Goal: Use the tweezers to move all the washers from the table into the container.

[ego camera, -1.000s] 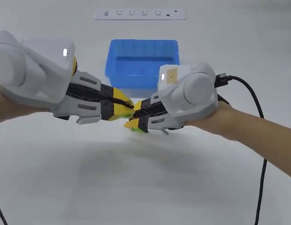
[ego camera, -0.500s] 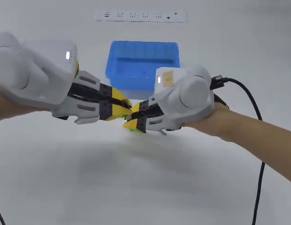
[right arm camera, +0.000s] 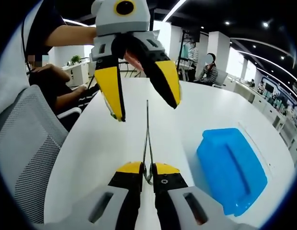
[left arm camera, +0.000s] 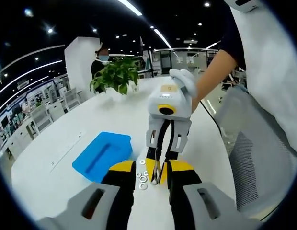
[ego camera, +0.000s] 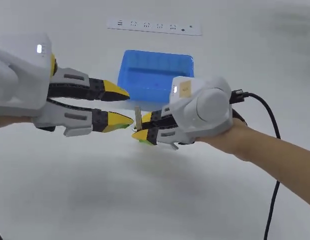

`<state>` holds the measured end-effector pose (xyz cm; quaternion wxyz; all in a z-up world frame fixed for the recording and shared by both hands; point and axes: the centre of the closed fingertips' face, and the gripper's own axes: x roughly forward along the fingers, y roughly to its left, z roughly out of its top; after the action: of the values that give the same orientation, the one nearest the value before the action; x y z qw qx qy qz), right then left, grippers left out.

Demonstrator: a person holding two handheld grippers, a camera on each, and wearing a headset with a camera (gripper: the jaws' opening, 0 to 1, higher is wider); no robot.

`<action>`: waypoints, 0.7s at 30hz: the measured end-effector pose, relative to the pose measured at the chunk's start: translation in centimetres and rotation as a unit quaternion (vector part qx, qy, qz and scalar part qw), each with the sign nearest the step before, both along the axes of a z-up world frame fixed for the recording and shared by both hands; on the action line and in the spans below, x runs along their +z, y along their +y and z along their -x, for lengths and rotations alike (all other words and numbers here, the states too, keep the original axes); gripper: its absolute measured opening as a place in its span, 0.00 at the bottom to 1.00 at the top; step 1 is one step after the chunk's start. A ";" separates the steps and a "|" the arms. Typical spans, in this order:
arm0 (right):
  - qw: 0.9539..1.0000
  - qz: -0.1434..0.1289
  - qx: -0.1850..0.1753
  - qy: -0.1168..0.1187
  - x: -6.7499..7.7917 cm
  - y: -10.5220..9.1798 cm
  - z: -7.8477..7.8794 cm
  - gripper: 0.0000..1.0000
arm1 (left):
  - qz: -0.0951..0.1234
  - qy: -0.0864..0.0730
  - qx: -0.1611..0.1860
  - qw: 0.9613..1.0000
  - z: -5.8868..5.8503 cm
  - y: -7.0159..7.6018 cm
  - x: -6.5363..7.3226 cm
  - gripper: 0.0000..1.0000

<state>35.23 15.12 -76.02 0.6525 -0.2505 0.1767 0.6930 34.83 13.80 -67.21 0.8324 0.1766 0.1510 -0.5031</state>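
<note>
Tweezers of thin silver metal [right arm camera: 147, 139] are pinched in the right gripper [right arm camera: 148, 168], a blue plastic container [right arm camera: 232, 167] to its right, and pointed toward the spread jaws of the left gripper [ego camera: 128, 106].

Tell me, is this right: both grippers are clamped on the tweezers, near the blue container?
Not quite. Only the right gripper is clamped on the tweezers, near the blue container. The left gripper is open, its jaws spread and off the tweezers, as the head view shows.

Thin metal tweezers [right arm camera: 147, 139] clamped in right tongs [right arm camera: 148, 168]; small washers [left arm camera: 142, 176] loose near blue container [left arm camera: 101, 154].
</note>
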 end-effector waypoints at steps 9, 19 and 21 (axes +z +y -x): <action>1.000 0.000 -0.011 -0.024 2.8 -0.7 -0.7 0.09 | 0.041 -0.025 0.050 0.998 1.7 2.2 1.6 0.53; 0.998 -0.003 -0.029 -0.051 6.7 -1.5 -1.9 0.09 | 0.090 -0.016 0.083 0.992 3.3 4.5 2.8 0.77; 0.998 -0.007 -0.039 -0.052 7.7 -1.5 -2.3 0.09 | 0.081 -0.017 0.086 0.993 3.6 4.8 2.7 0.83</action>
<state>37.49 13.57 -68.34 0.6887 -0.2746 0.1476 0.6546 31.25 18.57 -64.53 0.8864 0.1033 0.1104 -0.4376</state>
